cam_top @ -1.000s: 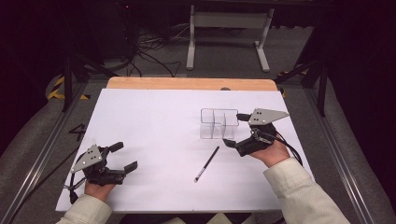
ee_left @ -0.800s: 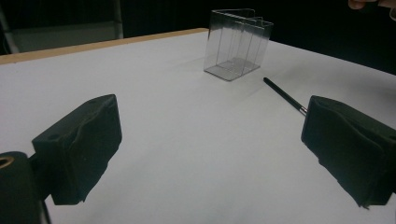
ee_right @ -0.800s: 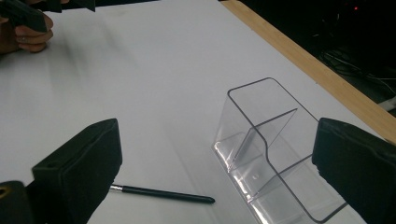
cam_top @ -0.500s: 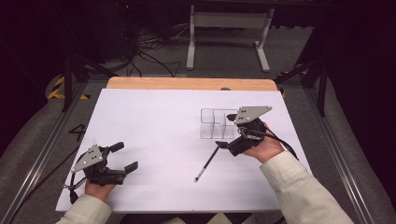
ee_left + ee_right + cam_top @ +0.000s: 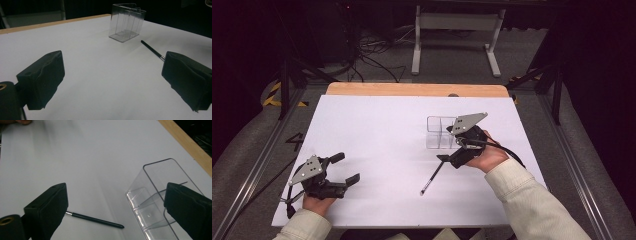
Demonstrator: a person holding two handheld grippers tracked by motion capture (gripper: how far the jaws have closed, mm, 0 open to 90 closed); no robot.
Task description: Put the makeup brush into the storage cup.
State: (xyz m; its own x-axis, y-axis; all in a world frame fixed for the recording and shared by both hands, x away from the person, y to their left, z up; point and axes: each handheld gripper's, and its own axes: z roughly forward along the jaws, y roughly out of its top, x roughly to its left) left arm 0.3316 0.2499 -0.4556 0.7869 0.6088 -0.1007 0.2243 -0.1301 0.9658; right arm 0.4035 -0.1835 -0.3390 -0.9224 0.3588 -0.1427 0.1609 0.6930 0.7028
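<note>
Overhead, a white table [image 5: 377,130] holds a clear plastic divided box [image 5: 439,132] right of centre, and a thin black pen [image 5: 433,176] lies flat just in front of it. Near the pen's far end hovers the right gripper [image 5: 446,159], jaws spread wide — pen and box both show between them. At the near left corner sits the left gripper [image 5: 343,169], jaws apart, holding nothing.

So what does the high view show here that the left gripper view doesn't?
High view: both hands with their claws, the left claw open near the table's front edge, the right claw by the pen's upper end, plus cables on the floor behind. Left gripper view: a close look between its own open jaws. Both: the white table, the clear plastic organizer and the pen.
</note>
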